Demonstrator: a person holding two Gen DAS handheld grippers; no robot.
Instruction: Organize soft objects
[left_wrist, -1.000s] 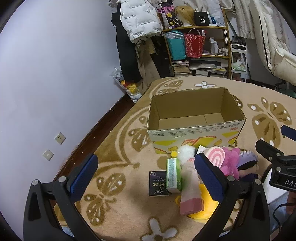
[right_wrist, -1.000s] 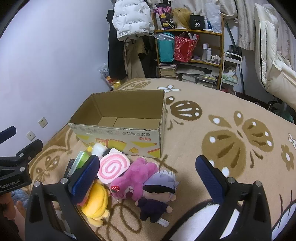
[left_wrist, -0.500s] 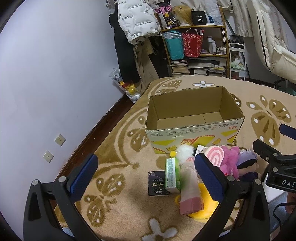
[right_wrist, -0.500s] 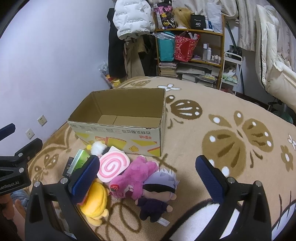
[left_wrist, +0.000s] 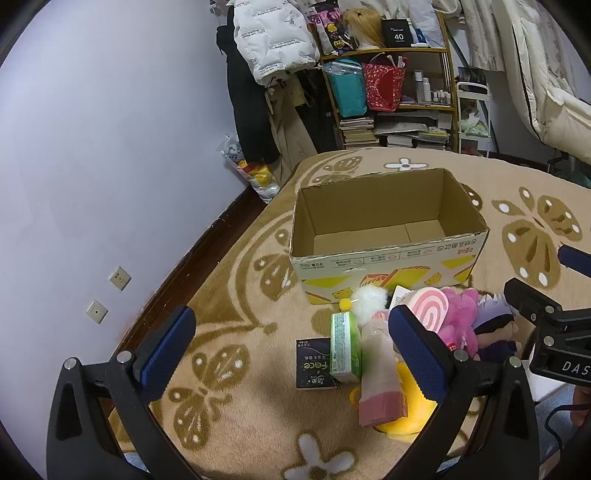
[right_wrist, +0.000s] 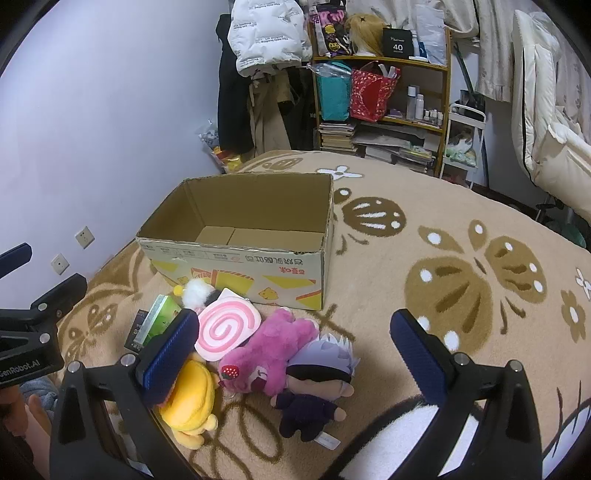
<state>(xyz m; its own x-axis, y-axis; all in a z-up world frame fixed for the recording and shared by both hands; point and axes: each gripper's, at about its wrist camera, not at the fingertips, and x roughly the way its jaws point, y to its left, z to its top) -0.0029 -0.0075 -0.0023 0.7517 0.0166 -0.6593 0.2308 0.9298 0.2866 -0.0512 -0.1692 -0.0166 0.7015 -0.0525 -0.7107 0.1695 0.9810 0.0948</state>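
Observation:
An open, empty cardboard box (left_wrist: 388, 254) (right_wrist: 236, 262) stands on the patterned carpet. In front of it lies a pile: a pink swirl cushion (right_wrist: 225, 328) (left_wrist: 428, 306), a magenta plush bear (right_wrist: 269, 350) (left_wrist: 461, 321), a white-haired doll in dark clothes (right_wrist: 317, 384), a yellow plush (right_wrist: 192, 402) (left_wrist: 406, 417), a white pompom toy (left_wrist: 369, 299), a green tissue pack (left_wrist: 345, 347), a black packet (left_wrist: 314, 363) and a pink pack (left_wrist: 380, 380). My left gripper (left_wrist: 291, 354) is open above the packets. My right gripper (right_wrist: 295, 354) is open above the plush toys.
A lilac wall (left_wrist: 110, 147) with sockets runs along the left. A shelf (right_wrist: 384, 92) with bags, books and bottles stands behind, with hanging coats (right_wrist: 255, 74). A black-and-white plush (right_wrist: 399, 443) lies at the near right. Beige carpet (right_wrist: 461, 258) spreads right of the box.
Both grippers drifted slightly; the views shifted a little. Nothing was grasped or moved.

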